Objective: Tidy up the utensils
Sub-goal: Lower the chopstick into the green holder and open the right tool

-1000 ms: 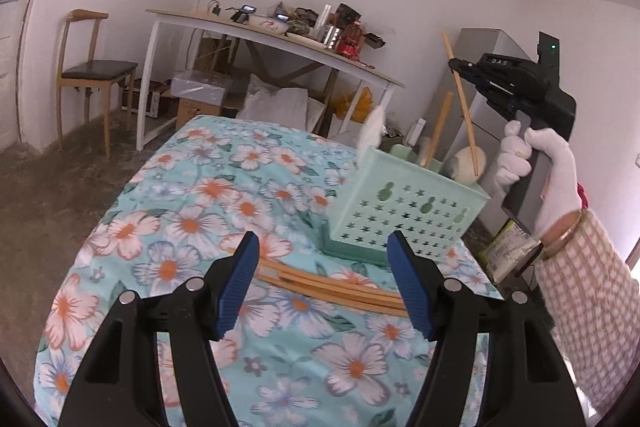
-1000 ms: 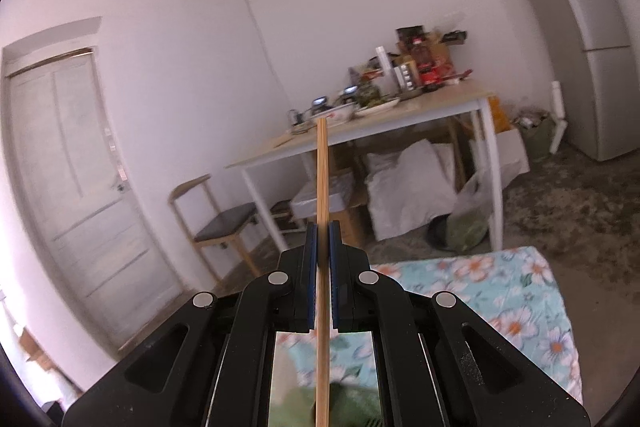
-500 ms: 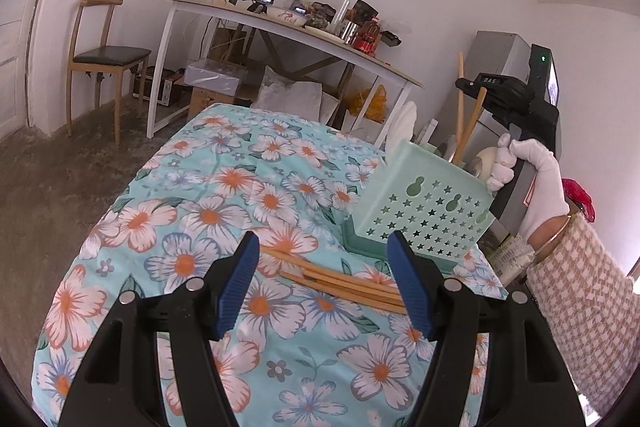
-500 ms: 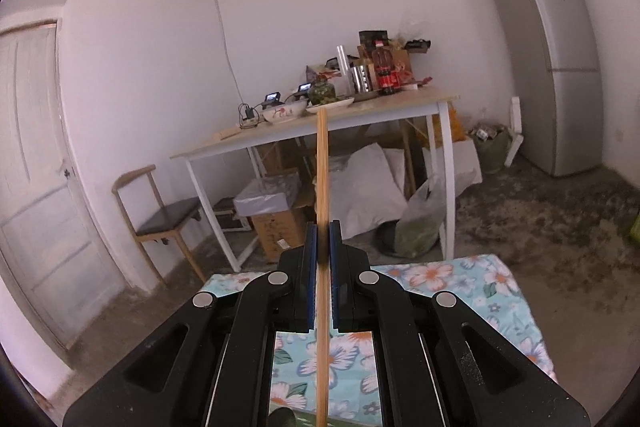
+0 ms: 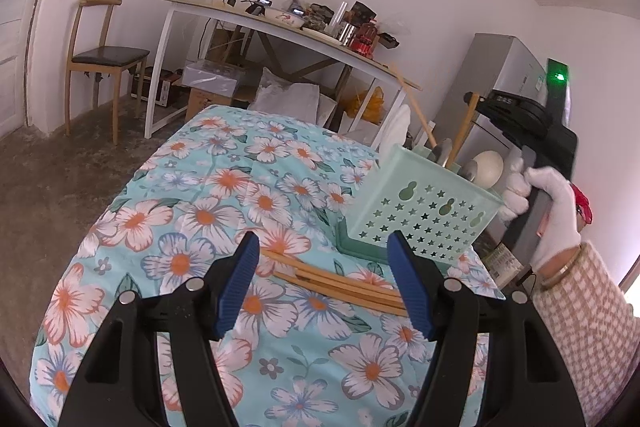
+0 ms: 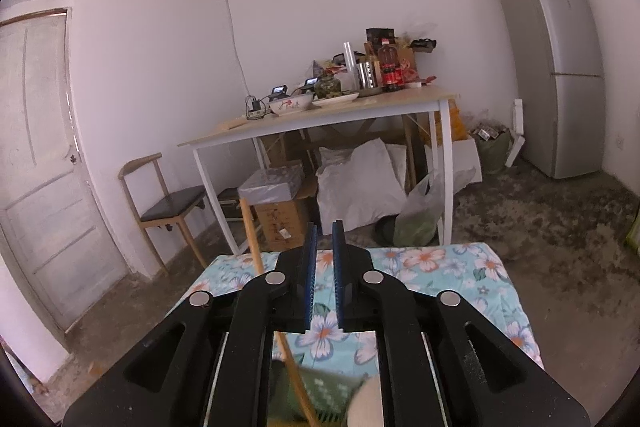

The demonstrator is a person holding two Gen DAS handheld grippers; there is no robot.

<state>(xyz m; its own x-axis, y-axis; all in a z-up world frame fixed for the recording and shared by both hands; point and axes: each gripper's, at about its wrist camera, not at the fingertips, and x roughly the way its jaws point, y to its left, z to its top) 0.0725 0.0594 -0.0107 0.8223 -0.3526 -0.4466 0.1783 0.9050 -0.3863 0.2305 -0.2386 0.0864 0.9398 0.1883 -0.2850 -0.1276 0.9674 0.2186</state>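
A mint green perforated holder (image 5: pixel 420 209) stands on the floral tablecloth (image 5: pixel 224 187), holding spoons and wooden chopsticks (image 5: pixel 414 109). Several wooden chopsticks (image 5: pixel 340 281) lie flat on the cloth in front of it. My left gripper (image 5: pixel 322 281) is open and empty just above these loose chopsticks. My right gripper (image 6: pixel 323 247) is above the holder with its jaws slightly parted and nothing between them. A chopstick (image 6: pixel 252 239) leans to its left, free, its lower end in the holder (image 6: pixel 320 393). The right gripper body (image 5: pixel 528 123) shows behind the holder.
A white-legged table (image 6: pixel 320 115) with bowls, bottles and clutter stands by the far wall, with boxes and bags under it. A wooden chair (image 6: pixel 168 203) is at its left, near a door. A grey fridge (image 6: pixel 556 67) stands at the right.
My right gripper lowered over the holder, opened slightly and let go of the chopstick, which now leans in the holder. My left gripper stayed open above the loose chopsticks.
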